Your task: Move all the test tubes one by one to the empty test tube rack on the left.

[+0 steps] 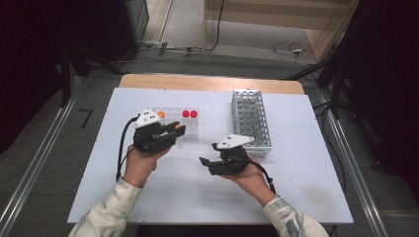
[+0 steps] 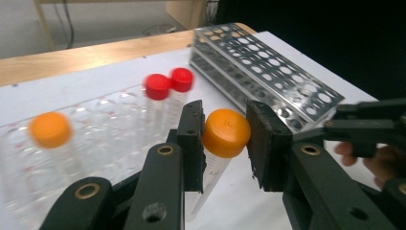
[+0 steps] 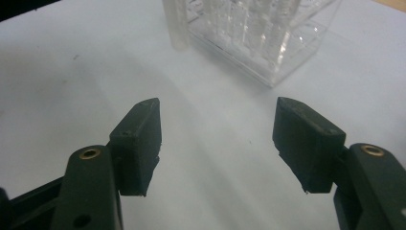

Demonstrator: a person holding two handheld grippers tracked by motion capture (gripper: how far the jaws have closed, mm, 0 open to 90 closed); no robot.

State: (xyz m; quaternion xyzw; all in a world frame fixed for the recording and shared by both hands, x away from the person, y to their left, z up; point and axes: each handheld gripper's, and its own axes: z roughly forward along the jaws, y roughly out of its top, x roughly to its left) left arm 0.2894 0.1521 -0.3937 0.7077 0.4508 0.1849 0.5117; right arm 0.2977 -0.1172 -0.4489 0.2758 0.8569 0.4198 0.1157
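Fingers (image 2: 191, 139) of the left gripper (image 2: 225, 139) clench an orange-capped tube (image 2: 225, 133) at center frame of the left gripper view, above the white desk (image 2: 239, 201). Right gripper (image 3: 218, 134) fingers are spread wide with nothing between them, low in its own view. A metal rack (image 1: 251, 121) stands right of center in the high view.

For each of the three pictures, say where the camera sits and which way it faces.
High view: above the near edge, looking forward and down at the table; forearms, left gripper, right gripper.
Left gripper view: rides that gripper, facing the metal rack; jaws clamp an orange-capped tube.
Right gripper view: faces the clear rack; open jaws.
Shared: clear rack.
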